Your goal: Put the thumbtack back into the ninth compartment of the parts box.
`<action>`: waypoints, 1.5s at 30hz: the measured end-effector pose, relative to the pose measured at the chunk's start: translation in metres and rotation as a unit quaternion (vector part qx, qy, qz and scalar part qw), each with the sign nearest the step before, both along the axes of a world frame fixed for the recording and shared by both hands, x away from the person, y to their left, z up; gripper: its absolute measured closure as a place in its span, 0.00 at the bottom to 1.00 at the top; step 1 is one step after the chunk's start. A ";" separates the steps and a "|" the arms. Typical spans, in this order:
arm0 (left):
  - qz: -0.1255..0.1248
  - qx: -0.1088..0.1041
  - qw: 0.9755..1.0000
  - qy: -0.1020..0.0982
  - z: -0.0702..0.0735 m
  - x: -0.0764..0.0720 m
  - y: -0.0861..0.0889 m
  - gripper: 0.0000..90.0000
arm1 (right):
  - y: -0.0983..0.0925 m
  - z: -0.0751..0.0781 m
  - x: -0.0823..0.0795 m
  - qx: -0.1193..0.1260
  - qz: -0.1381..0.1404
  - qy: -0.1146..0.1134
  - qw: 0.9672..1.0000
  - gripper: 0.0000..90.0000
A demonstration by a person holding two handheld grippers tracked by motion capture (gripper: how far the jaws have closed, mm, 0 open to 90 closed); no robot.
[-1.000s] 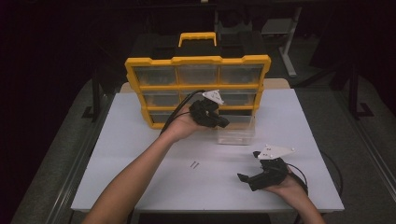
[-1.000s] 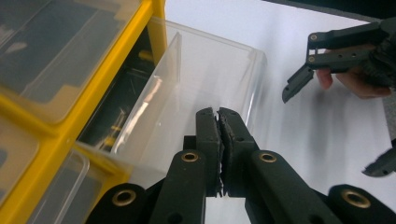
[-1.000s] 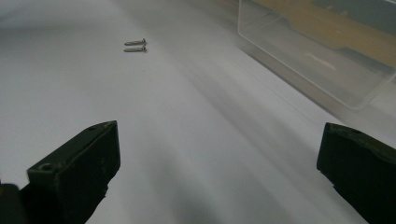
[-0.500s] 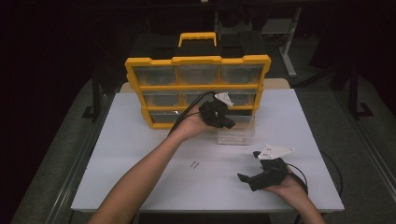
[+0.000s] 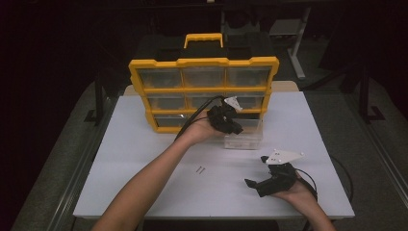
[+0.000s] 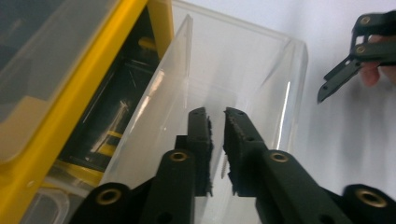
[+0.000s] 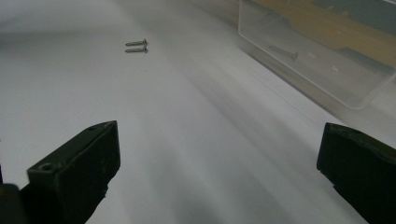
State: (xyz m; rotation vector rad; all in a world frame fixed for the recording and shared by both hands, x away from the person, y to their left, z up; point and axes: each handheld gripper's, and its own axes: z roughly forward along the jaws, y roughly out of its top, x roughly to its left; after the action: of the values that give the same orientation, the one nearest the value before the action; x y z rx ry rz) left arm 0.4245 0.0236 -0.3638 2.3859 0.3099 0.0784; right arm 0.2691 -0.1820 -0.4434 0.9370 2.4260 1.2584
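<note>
My high view looks forward and down from above the near edge of the bench point(image 5: 144, 183), far enough off to take in its whole top and the yellow organizer point(image 5: 202, 91) at the back. My left gripper view rides the left hand-held gripper point(image 6: 217, 116) and looks along its jaws from very close, down into the clear drawer point(image 6: 243, 65) beside the organizer's frame. My right gripper view sits low over the bench on the right hand-held gripper point(image 7: 217, 177), facing across the top towards the two screws point(image 7: 136, 46). All three share the drawer; the left gripper view also catches the right hand-held gripper farther off.
</note>
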 end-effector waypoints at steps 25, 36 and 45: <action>0.033 -0.048 0.998 0.009 0.025 -0.018 0.058 0.38 | 0.000 0.000 0.000 -0.001 -0.001 0.002 1.000 0.00; 0.054 -0.048 0.997 0.003 0.018 -0.031 0.081 0.28 | 0.001 -0.001 0.000 -0.002 -0.002 0.002 1.000 0.00; 0.073 -0.046 0.996 0.002 0.006 -0.038 0.094 0.19 | 0.001 -0.001 0.000 -0.003 -0.001 0.002 1.000 0.00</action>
State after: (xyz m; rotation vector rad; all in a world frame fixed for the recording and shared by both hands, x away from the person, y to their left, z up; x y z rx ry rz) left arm 0.3868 0.1176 -0.3581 2.2699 0.4791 0.1237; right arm 0.2693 -0.1810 -0.4442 0.9409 2.4297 1.2483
